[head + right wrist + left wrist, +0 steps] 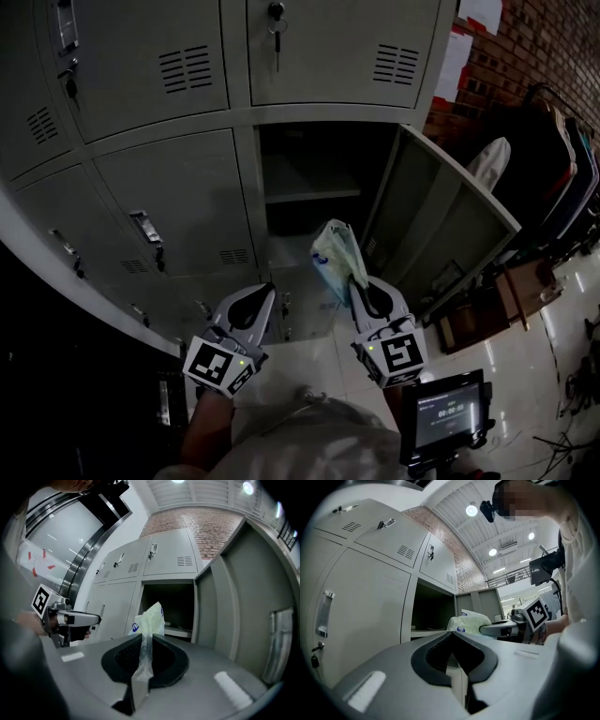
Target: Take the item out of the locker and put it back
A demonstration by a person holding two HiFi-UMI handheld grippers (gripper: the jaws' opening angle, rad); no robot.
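A pale green and white plastic bag (336, 255) with a blue logo hangs in front of the open locker compartment (314, 178), outside it. My right gripper (355, 281) is shut on the bag's thin twisted end, and the bag's bulk (149, 618) stands up past the fingertips. My left gripper (265, 292) sits to the bag's left, level with the right one, its jaws together with nothing between them. In the left gripper view the bag (471, 622) and the right gripper (506, 629) show to the right of the dark opening. A shelf (309, 195) crosses the compartment.
The locker's door (441, 225) swings open to the right. Shut grey lockers surround the opening, and a key hangs in the lock above (276, 28). Chairs and clutter (525, 281) stand at the right by a brick wall. A small screen (448, 412) is near my right hand.
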